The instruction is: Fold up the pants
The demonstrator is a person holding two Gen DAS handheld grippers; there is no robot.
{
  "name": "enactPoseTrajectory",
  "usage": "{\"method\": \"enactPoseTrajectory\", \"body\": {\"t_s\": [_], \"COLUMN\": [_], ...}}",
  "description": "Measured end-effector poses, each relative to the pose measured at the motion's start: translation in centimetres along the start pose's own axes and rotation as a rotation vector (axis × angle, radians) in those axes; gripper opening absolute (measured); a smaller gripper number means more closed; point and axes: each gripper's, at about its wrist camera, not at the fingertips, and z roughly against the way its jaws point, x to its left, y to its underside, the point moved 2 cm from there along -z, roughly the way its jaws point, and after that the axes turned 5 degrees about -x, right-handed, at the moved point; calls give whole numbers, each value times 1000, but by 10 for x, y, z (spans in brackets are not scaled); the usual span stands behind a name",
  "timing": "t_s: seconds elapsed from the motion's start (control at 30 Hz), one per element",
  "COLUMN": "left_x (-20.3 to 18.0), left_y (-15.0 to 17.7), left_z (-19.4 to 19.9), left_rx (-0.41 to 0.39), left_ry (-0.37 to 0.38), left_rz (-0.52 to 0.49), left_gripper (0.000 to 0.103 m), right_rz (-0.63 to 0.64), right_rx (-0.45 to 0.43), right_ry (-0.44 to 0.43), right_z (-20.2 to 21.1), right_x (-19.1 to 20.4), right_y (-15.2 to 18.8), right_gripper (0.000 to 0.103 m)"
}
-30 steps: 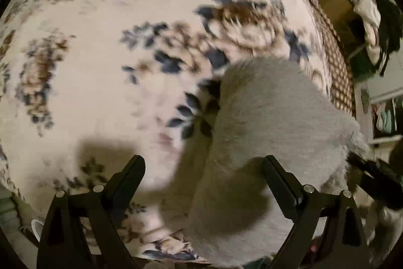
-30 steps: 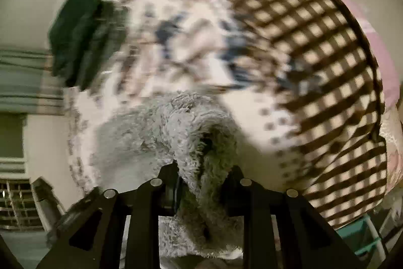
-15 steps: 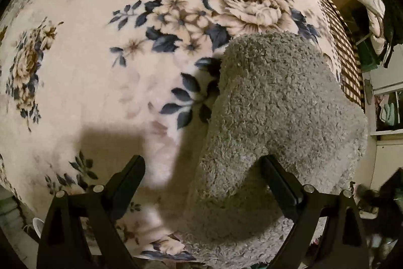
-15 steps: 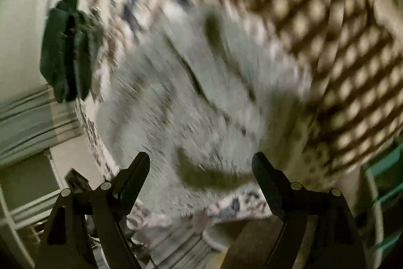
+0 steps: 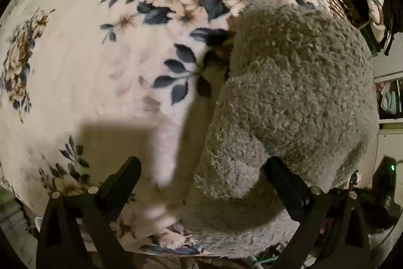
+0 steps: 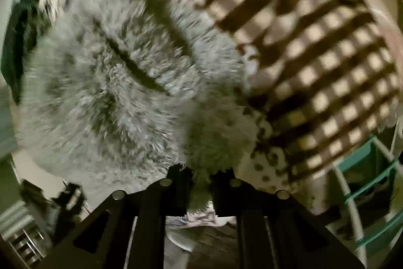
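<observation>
- The grey fleece pants (image 5: 289,97) lie folded in a thick bundle on the floral blanket (image 5: 88,62) of the bed, near its edge.
- The left gripper (image 5: 201,168) hovers over the bundle's near end, fingers wide apart and holding nothing.
- The right gripper (image 6: 201,173) has its fingers clamped on a tuft of the pants (image 6: 113,82); beside them lies a brown checked cover (image 6: 314,42).

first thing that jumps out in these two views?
The fluffy grey pants, bunched in a thick folded mound on the right of the left wrist view. They lie on a cream floral blanket that fills the rest of it. The left gripper is open above their near edge, while the right gripper is shut on a tuft of the pants, with a brown checked cover behind.
</observation>
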Motion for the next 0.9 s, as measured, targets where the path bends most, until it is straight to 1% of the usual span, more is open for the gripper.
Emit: {"method": "enactPoseTrajectory", "body": {"t_s": [0.03,0.07,0.13,0.17,0.2,0.23,0.3,0.33,0.4,0.47,0.5,0.53,0.6,0.63,0.67,0.7,0.73,0.77,0.83,0.9], "left_x": [-2,-2,0,0,0,-1,-7,-11,-22,-30,-33,-33,-27,-21,-14,-7,-2,4,11,14], "left_y": [-1,-3,-9,-13,-18,-24,-40,-49,-67,-82,-89,-95,-102,-105,-106,-107,-107,-106,-102,-99], "left_z": [3,7,20,27,34,40,44,43,34,20,9,0,-16,-24,-31,-39,-45,-51,-54,-45], "left_rx": [1,1,-13,-22,-37,-53,-81,-90,-109,-104,-95,-85,-69,-59,-47,-30,-19,-8,3,5], "left_ry": [-3,2,27,44,61,73,96,99,95,65,58,42,17,20,33,65,105,148,190,223], "left_rz": [-6,-4,16,28,39,45,43,36,7,-31,-45,-56,-59,-49,-33,-1,28,58,101,130], "left_gripper": [103,103,103,103,103,103,103,103,103,103,103,103,103,103,103,103,103,103,103,103], "right_rz": [25,41,61,71,86,116,156,183,224,256,275,296,336,365,375,382,379,370,318,267], "right_rx": [-2,-3,-34,-61,-91,-137,-199,-233,-253,-267,-269,-265,-264,-276,-284,-289,-275,-255,-206,-172], "right_ry": [15,19,9,-17,-41,-37,-42,-63,-85,-92,-80,-50,-7,47,75,98,115,111,71,0], "right_z": [4,8,27,36,46,60,75,84,87,83,77,69,53,37,32,27,16,11,6,16], "right_x": [8,14,21,24,27,35,46,56,68,91,98,104,110,107,105,102,99,93,87,81], "right_y": [-3,-3,-2,0,-1,-1,-6,-9,-22,-39,-43,-49,-63,-71,-72,-74,-82,-86,-94,-95], "right_gripper": [31,38,79,84,84,84,84,84,84,84,84,84,84,84,84,84,84,84,89,91]}}
